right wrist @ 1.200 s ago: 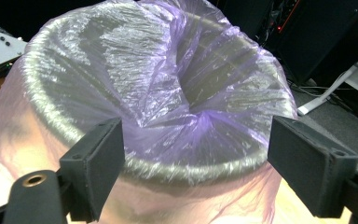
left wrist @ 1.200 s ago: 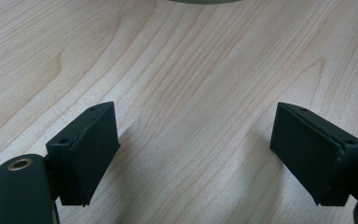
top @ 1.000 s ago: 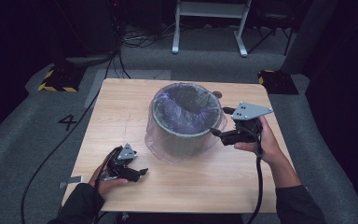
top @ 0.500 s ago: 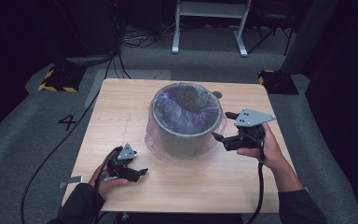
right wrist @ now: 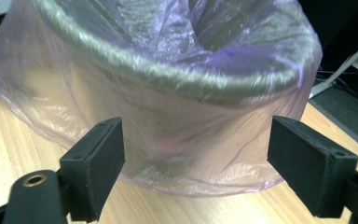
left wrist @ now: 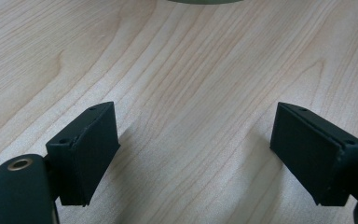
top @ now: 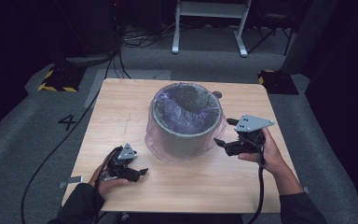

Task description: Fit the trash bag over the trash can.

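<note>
place: recording lab | signs: grey carpet with number marking | floor cables | hazard-striped blocks

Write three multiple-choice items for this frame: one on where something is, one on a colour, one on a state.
1. Where does the bin stand?
A. mid-table
B. on the floor
C. at the table's near left corner

2. What colour is the bag draped over the bin?
A. opaque black
B. see-through pale purple
C. yellow

3. How are the right gripper jaws?
A. clamped on the bag
B. shut on nothing
C. open, aimed at the bag

Key: 1 A, the high view shows it at the middle of the table. 2 B, the rim shows through the film. 3 C, the pads stand wide apart, the bag beyond them.
</note>
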Motion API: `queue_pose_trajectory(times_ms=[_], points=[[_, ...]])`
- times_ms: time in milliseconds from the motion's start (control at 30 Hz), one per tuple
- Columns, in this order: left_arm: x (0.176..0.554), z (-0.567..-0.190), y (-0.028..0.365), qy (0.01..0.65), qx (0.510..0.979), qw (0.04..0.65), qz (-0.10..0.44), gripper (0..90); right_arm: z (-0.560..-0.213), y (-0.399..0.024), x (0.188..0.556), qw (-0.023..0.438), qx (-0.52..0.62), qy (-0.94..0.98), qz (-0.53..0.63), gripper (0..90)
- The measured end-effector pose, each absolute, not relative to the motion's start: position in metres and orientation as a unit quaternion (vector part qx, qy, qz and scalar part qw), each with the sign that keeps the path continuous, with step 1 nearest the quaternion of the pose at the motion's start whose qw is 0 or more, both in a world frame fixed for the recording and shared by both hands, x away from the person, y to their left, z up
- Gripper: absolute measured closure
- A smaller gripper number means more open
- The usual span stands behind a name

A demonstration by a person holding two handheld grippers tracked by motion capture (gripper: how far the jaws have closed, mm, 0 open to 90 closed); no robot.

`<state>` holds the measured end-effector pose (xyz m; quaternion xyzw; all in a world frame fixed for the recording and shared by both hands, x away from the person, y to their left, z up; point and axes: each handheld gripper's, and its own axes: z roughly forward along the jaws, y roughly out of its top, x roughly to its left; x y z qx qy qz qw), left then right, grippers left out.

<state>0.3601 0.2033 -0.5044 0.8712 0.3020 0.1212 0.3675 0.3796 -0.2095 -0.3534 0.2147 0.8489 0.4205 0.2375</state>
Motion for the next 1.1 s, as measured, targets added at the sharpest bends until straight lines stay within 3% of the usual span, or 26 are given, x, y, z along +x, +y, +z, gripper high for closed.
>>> queue_pose_trajectory(times_ms=[1100], points=[[0.360, -0.504, 0.203, 0.302, 0.871, 0.368, 0.121, 14.7, -0.406, -0.232, 0.379, 0.232, 0.247, 0.875, 0.346, 19.4]])
